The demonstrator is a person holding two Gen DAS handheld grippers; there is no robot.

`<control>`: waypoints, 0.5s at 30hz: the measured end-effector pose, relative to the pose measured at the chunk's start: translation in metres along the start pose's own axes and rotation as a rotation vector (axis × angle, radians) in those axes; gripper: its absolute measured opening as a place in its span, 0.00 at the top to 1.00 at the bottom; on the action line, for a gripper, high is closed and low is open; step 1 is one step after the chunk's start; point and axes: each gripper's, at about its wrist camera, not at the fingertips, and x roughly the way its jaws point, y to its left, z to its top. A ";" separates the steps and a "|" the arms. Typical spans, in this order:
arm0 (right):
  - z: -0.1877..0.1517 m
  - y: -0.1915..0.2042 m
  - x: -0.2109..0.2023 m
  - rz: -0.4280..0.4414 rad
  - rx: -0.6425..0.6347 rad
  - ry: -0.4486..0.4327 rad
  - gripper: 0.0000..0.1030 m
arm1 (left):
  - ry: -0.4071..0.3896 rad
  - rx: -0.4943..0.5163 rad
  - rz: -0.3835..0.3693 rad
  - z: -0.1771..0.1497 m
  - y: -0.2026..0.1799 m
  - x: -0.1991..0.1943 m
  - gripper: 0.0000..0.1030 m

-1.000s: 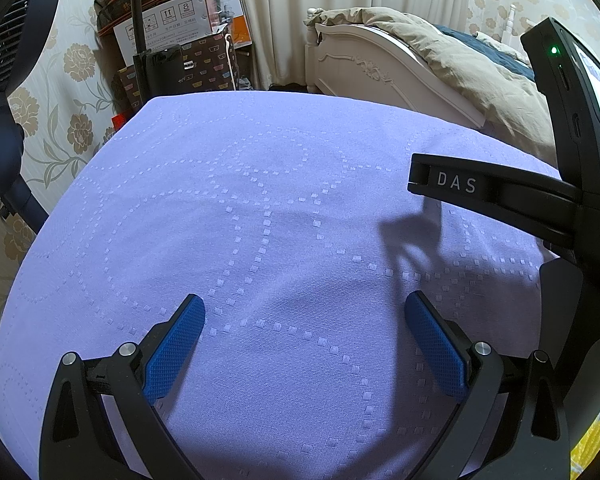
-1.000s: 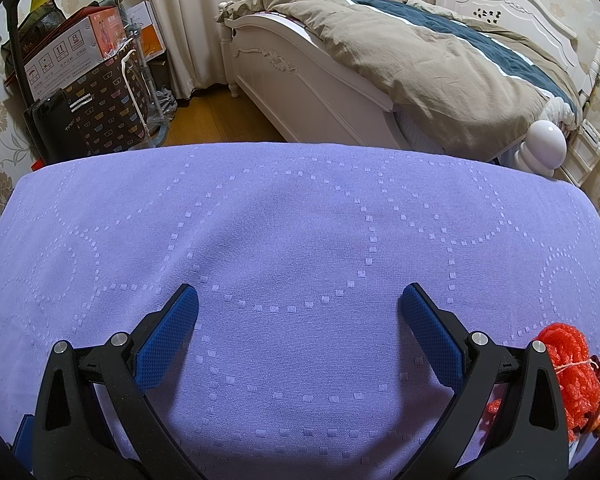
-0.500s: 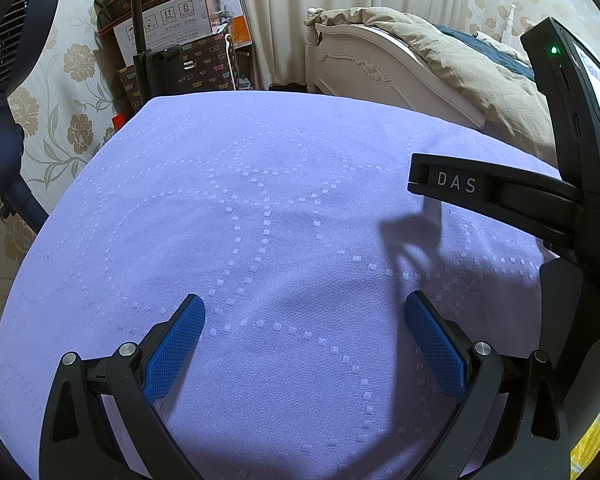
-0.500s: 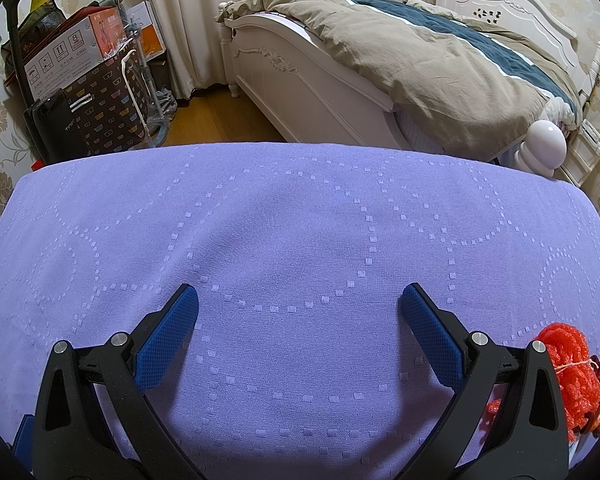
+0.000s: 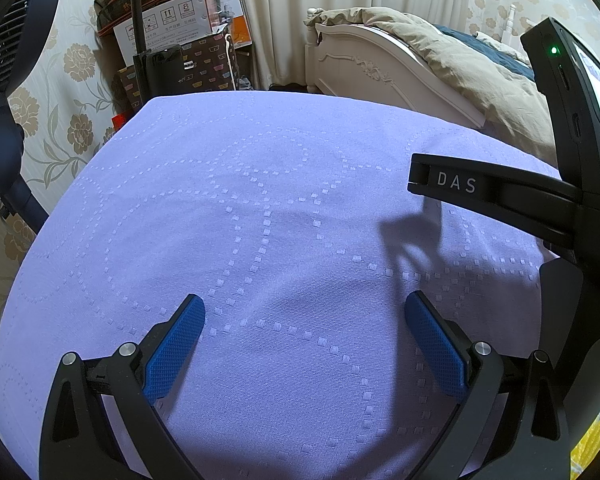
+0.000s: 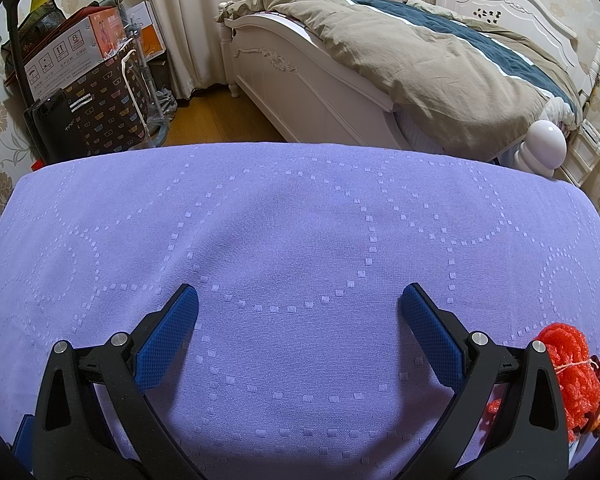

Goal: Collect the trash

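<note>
Both of your tools are spread wide and grasp nothing: the left tool (image 5: pixel 304 340) and the right tool (image 6: pixel 298 330) hover over bare purple cloth on the desk (image 6: pixel 300 220). The only trash in view is the red net (image 6: pixel 568 364), low at the right edge of the right wrist view, just outside the right finger (image 6: pixel 432 340) and lying on the cloth. It is nearer your right hand, so I'd swing that tool rightward and back toward you.
</note>
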 end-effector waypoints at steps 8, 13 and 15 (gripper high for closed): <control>0.000 0.000 0.000 0.000 0.000 0.000 0.04 | 0.034 0.034 -0.022 0.005 -0.001 0.001 0.05; 0.001 0.002 0.000 -0.001 0.000 0.000 0.04 | 0.027 -0.039 -0.048 0.007 0.016 0.001 0.05; 0.000 0.000 0.000 -0.001 0.000 0.001 0.04 | 0.021 -0.047 -0.045 0.000 0.021 -0.002 0.05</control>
